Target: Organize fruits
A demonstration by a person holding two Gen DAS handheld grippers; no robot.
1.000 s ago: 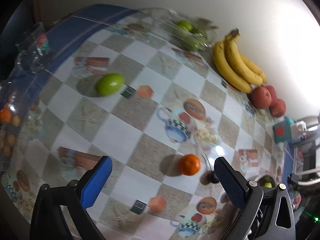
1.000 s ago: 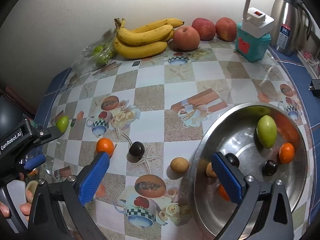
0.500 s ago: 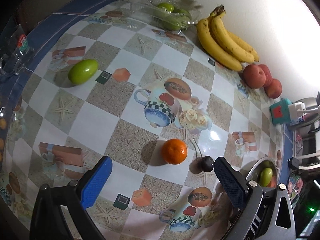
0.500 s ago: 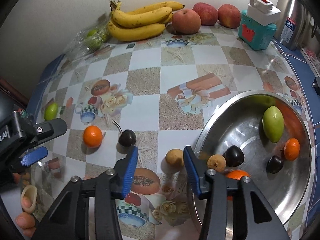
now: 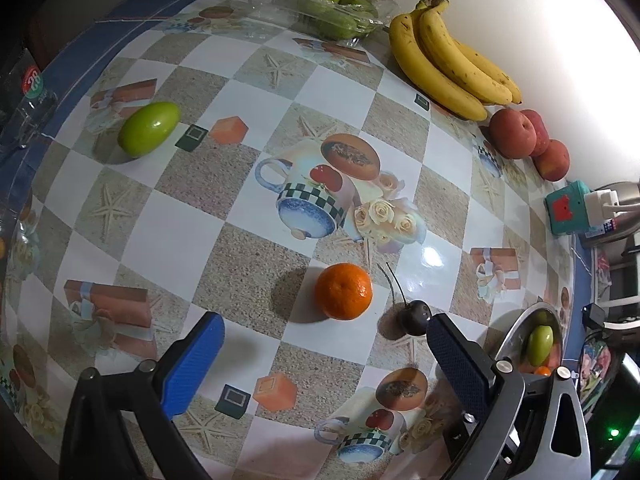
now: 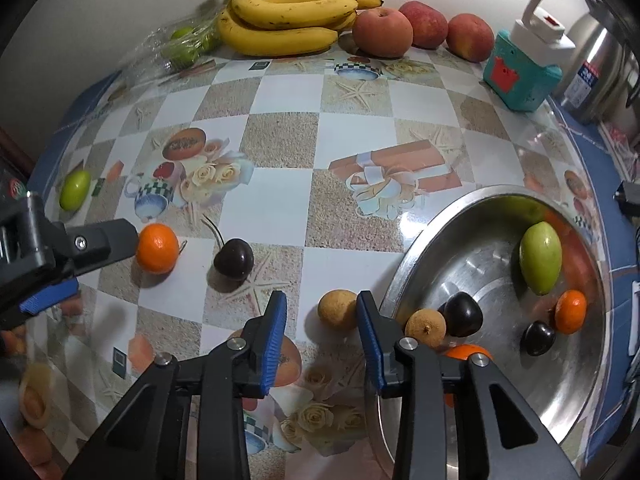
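Note:
An orange mandarin [image 5: 343, 291] lies on the tablecloth, just ahead of my open left gripper [image 5: 320, 334]; it also shows in the right wrist view [image 6: 157, 247]. A dark cherry [image 5: 415, 317] with a stem lies beside it [image 6: 233, 259]. A small tan fruit [image 6: 337, 309] sits at the rim of the steel bowl [image 6: 420, 240], just ahead of my right gripper [image 6: 322, 314], whose jaws are narrowed but apart and empty. A green fruit [image 5: 149, 128] lies far left. The bowl holds several fruits.
Bananas [image 6: 288, 20], three apples [image 6: 382, 32] and a bag of green fruit [image 6: 184, 46] line the wall. A teal box with a plug [image 6: 520, 70] and a steel kettle [image 6: 604, 72] stand at the back right. The left gripper [image 6: 52, 256] shows beside the mandarin.
The left gripper has moved forward toward the mandarin and cherry. The right gripper's jaws have narrowed from wide open and it has moved closer to the tan fruit.

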